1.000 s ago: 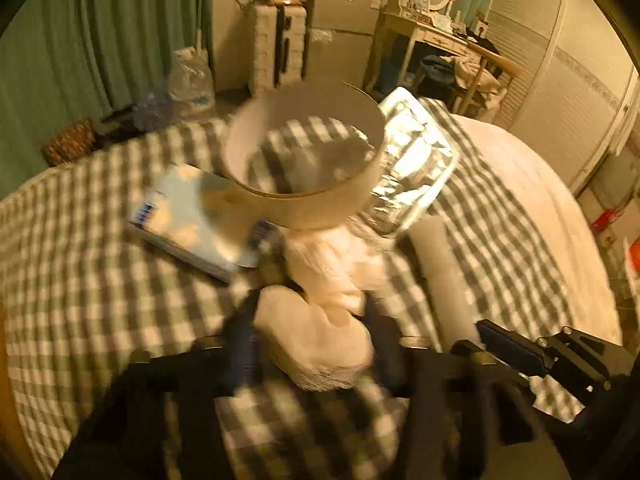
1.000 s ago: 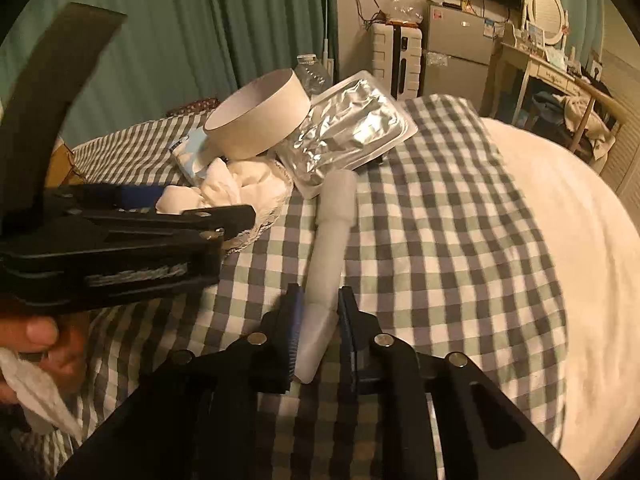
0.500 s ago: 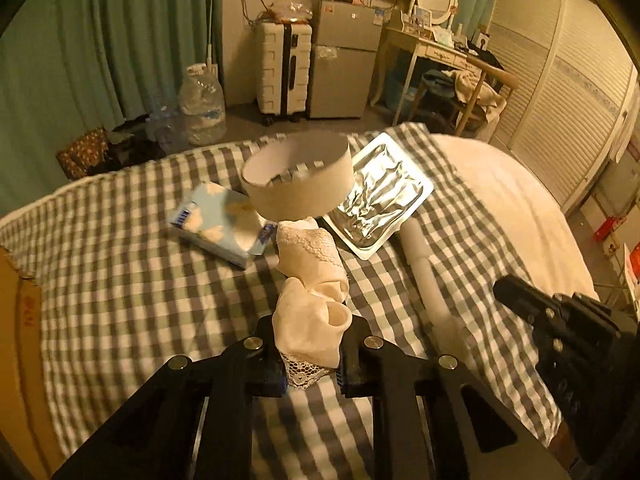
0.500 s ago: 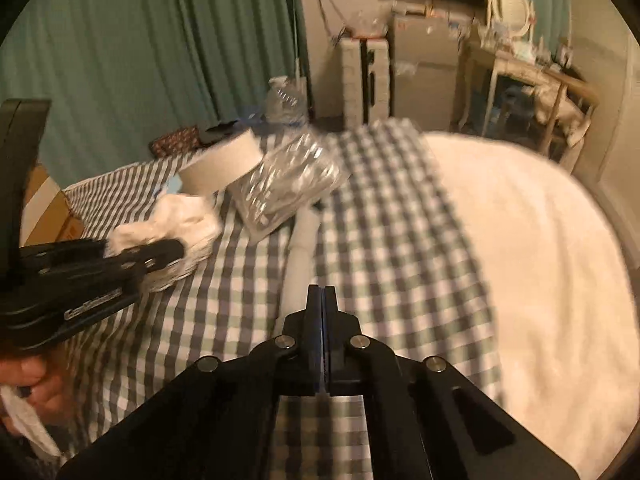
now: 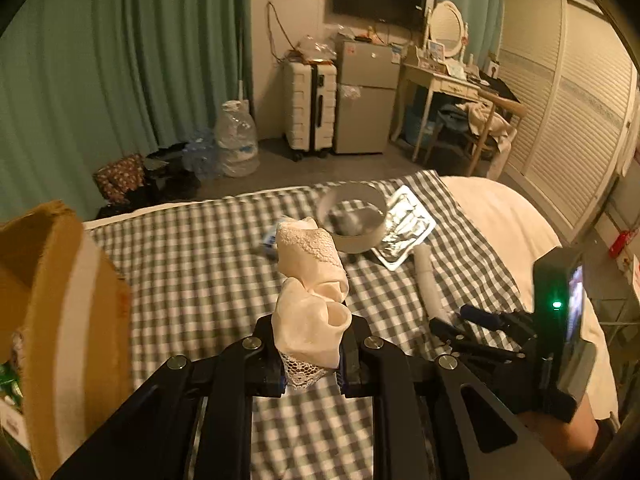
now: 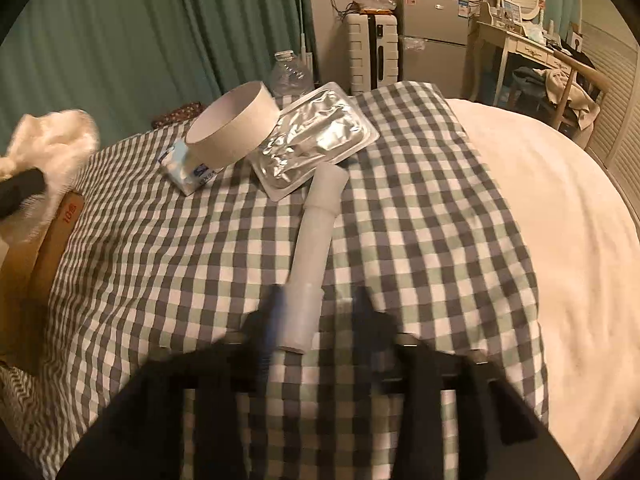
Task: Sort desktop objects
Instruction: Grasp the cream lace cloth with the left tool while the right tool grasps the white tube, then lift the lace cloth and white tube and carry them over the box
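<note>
Cream lace cloth (image 5: 310, 300), one, pinched in my left gripper (image 5: 311, 364); one white tube (image 6: 314, 252) lies between my right gripper's (image 6: 316, 320) opening jaws, near one cardboard ring (image 6: 234, 128).

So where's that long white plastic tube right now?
The white tube lies on the checked cloth in the right wrist view, just below the foil pack, its near end between the opening jaws of the right gripper.

The bed cover (image 6: 400, 208) is a grey, pale green and white check. On it lie a white paper ring (image 6: 234, 128), a silver foil pack (image 6: 316, 140), a translucent white tube (image 6: 316, 240) and a pale blue tissue packet (image 6: 186, 166). The cream cloth (image 5: 312, 292) has a lace edge. The cardboard box (image 5: 60, 320) is brown with a pale stripe; the curtains (image 5: 120, 60) are teal.
</note>
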The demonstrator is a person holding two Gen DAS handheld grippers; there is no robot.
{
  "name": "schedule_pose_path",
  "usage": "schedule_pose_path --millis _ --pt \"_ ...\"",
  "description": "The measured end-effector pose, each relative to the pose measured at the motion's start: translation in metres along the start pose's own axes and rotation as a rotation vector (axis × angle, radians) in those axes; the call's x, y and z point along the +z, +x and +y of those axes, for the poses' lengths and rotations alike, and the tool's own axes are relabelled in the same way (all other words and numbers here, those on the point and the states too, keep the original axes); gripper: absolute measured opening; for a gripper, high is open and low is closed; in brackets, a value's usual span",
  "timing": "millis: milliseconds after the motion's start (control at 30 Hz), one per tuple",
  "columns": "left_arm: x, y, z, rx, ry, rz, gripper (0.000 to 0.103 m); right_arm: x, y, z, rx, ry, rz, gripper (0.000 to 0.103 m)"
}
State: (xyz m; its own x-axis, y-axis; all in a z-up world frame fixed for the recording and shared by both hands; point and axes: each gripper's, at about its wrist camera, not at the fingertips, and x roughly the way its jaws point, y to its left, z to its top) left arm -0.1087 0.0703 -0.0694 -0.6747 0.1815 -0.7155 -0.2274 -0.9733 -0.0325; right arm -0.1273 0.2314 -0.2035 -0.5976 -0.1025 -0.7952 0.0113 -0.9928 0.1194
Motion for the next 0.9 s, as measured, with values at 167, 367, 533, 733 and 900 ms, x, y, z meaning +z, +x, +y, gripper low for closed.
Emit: schedule_pose_path --millis 167,367,533,733,900 --pt "-0.005 -0.022 0.018 0.013 -0.025 -0.02 0.017 -0.002 0.012 0.013 -0.068 -0.037 0.032 0.018" --pt "-0.008 -0.056 0.029 0.034 -0.019 -0.082 0.017 -0.002 -0.021 0.01 -0.059 0.018 -0.028 0.016" --pt "-0.012 -0.081 0.034 0.042 -0.018 -0.118 0.017 0.003 -0.059 0.019 -0.071 0.017 -0.104 0.016" --pt "-0.016 -0.113 0.04 0.058 -0.037 -0.16 0.017 0.001 -0.116 0.038 -0.092 0.005 -0.206 0.016" --pt "-0.016 -0.138 0.043 0.07 -0.049 -0.194 0.017 -0.003 -0.166 0.046 -0.083 0.007 -0.296 0.016"
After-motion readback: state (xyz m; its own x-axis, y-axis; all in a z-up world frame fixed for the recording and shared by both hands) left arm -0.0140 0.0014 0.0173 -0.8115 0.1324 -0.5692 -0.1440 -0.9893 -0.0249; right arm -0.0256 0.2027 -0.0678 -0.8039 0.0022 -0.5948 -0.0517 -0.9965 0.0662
